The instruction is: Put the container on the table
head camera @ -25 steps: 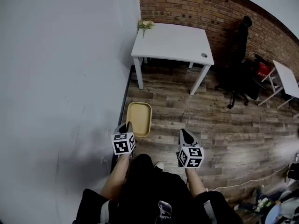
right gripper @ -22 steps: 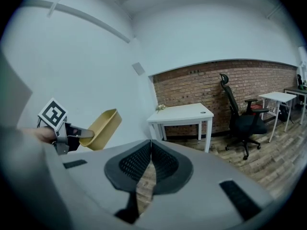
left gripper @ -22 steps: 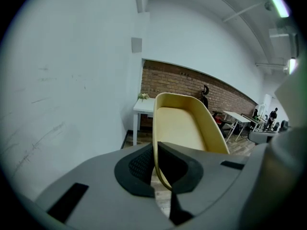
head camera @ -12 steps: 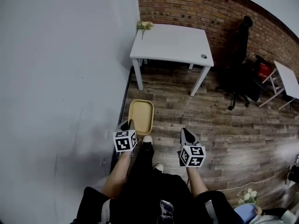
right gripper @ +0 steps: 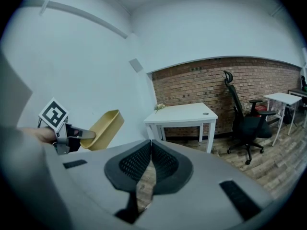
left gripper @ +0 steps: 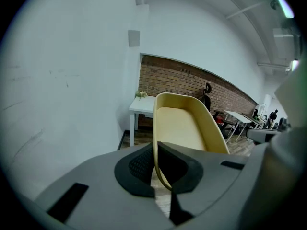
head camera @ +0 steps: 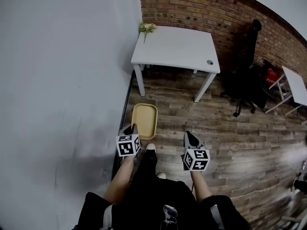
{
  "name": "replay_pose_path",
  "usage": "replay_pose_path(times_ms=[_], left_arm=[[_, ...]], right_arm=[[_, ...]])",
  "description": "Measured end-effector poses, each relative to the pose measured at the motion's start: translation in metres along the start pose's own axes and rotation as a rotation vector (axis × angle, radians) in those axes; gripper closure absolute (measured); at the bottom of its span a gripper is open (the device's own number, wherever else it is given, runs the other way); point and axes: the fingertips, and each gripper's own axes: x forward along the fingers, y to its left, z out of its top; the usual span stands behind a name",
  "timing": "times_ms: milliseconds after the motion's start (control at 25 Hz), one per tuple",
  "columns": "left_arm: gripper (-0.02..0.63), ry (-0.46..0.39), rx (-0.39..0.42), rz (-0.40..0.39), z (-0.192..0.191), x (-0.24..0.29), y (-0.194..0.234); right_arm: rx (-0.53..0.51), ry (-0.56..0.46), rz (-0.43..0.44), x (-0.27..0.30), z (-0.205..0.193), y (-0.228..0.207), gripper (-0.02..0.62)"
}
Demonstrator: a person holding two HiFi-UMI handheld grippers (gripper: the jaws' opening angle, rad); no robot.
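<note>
The container is a shallow yellow tray (head camera: 143, 120), carried in the air above the wooden floor; my left gripper (head camera: 133, 127) is shut on its near rim. In the left gripper view the yellow tray (left gripper: 180, 128) stands up from between the closed jaws. The right gripper view shows the same tray (right gripper: 103, 127) held out at the left. My right gripper (head camera: 188, 137) is shut with nothing in it, its pads (right gripper: 150, 163) touching. The white table (head camera: 177, 46) stands ahead against the brick wall, well beyond both grippers.
Pale flowers (head camera: 146, 28) lie on the table's far left corner and a small round thing (head camera: 209, 62) near its right edge. A black office chair (head camera: 245, 80) stands to the right. A white wall (head camera: 62, 80) runs along my left. A second white table (head camera: 295, 83) is at far right.
I have stepped forward a little; the table appears slightly nearer. The tray stays in the left gripper, and both grippers keep their places in front of me.
</note>
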Motion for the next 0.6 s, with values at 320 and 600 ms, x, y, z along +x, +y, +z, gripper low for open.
replay_pose_path(times_ms=[320,600], left_arm=[[0.591,0.007,0.005,-0.013,0.043,0.050,0.020],[0.591,0.028,0.002,-0.025,0.082,0.096,0.047]], right_arm=[[-0.015,0.010,-0.005,0.059,0.033,-0.006,0.572],[-0.016,0.014,-0.025,0.116,0.067,-0.007,0.572]])
